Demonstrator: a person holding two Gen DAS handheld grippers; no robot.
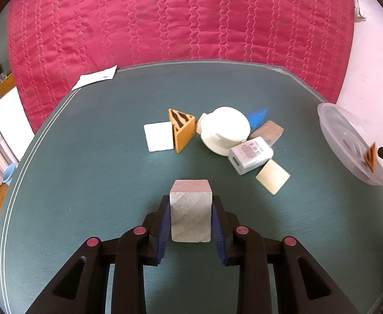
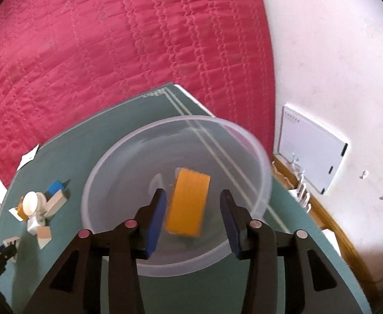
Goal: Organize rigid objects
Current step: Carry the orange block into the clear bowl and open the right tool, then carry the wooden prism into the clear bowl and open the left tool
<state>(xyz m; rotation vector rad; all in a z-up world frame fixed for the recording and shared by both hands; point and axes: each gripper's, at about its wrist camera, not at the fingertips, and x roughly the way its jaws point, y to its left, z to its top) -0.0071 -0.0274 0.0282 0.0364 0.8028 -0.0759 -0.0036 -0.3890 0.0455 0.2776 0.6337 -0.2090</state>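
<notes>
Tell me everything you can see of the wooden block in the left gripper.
The wooden block is a pale, plain cuboid with faint diagonal grain and a slightly pinkish top face. It stands upright between the left gripper's blue pads, which press on its two sides. Whether its base rests on the green table cannot be told. Nothing else touches it.

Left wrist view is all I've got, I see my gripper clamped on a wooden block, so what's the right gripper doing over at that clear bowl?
Observer: The right gripper hangs over the clear bowl, jaws apart, nothing pinched.
Operator: Anything in the bowl?
Observer: An orange block, blurred, sits between the open fingers and touches neither pad.
Operator: What's beyond the bowl?
Observer: A white board leaning against the wall.
</notes>
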